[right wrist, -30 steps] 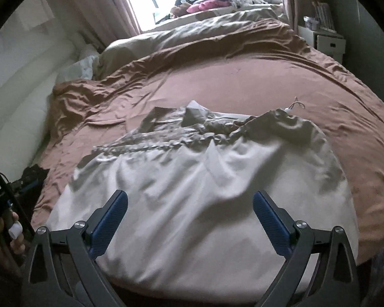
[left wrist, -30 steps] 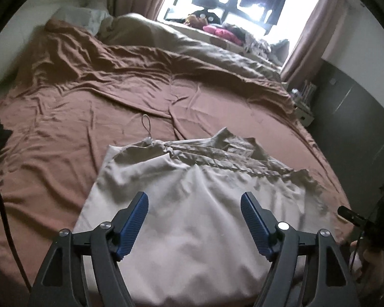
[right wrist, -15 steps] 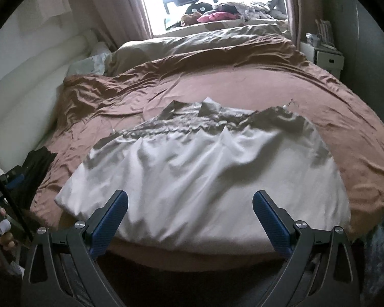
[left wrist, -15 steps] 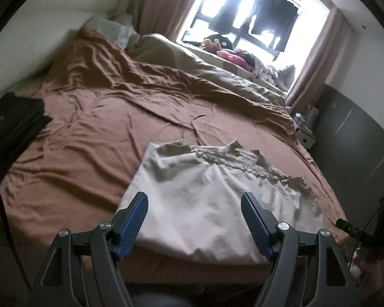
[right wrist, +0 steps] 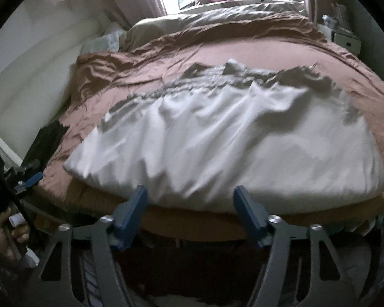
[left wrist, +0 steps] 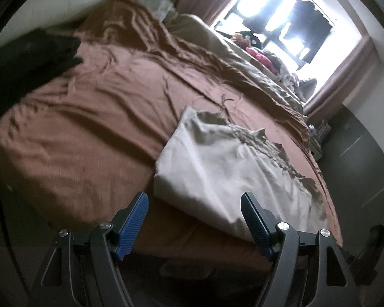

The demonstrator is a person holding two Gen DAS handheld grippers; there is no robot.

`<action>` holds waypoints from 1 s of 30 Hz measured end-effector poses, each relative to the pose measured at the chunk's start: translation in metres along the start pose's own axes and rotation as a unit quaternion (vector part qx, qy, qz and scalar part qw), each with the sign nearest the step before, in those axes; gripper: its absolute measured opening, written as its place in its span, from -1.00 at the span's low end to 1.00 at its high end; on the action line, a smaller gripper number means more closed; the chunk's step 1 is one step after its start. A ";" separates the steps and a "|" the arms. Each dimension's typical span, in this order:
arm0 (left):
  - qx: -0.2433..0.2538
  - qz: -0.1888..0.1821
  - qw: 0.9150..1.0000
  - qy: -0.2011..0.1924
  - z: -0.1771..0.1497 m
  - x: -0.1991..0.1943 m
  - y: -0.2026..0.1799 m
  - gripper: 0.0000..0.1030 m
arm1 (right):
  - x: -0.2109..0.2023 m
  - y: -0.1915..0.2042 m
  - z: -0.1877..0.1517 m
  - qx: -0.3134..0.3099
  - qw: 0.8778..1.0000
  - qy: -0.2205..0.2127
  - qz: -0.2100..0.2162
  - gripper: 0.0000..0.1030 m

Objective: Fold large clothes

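A white folded garment (left wrist: 225, 168) with a ruffled, gathered far edge lies flat on the brown bedsheet (left wrist: 84, 128) near the bed's front edge. It also shows in the right wrist view (right wrist: 230, 143), spread wide. My left gripper (left wrist: 194, 217) is open and empty, held off the bed's front edge, below and in front of the garment. My right gripper (right wrist: 190, 212) is open and empty, just in front of the garment's near edge, apart from it.
A dark cloth pile (left wrist: 25, 58) lies on the bed's far left. A beige duvet (left wrist: 243, 58) is bunched toward the bright window (left wrist: 281, 20). A bedside shelf (right wrist: 345, 38) stands at the right. The left gripper and hand (right wrist: 12, 204) show at left.
Both grippers have pulled back from over the garment to beyond the bed's front edge. The left view has swung left and tilted. The right gripper's jaws have narrowed somewhat.
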State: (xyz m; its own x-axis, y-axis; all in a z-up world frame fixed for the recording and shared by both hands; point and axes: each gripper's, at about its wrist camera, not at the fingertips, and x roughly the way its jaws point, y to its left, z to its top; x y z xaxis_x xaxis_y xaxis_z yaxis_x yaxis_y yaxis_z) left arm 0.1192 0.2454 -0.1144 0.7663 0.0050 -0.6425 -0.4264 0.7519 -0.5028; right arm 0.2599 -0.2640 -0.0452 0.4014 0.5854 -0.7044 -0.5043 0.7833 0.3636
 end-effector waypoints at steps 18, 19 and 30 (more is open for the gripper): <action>-0.074 0.004 0.996 0.046 -0.003 0.074 0.034 0.20 | 0.113 0.020 0.025 -0.016 0.997 0.064 -0.031 -0.49; -0.083 0.003 0.995 0.047 -0.003 0.078 0.037 0.19 | 0.120 0.020 0.029 -0.016 0.997 0.066 -0.034 -0.49; -0.168 -0.008 0.985 0.049 0.001 0.101 0.048 0.17 | 0.196 0.005 0.101 -0.010 0.994 0.092 -0.056 -0.65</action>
State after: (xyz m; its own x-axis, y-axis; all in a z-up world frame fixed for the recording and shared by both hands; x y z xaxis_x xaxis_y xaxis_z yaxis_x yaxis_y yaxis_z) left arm 0.1771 0.2824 -0.2030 0.7311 -0.0822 -0.6773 -0.5619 0.4907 -0.6660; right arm 0.4136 -0.1246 -0.1196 0.3104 0.4459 -0.8395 -0.4810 0.8354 0.2659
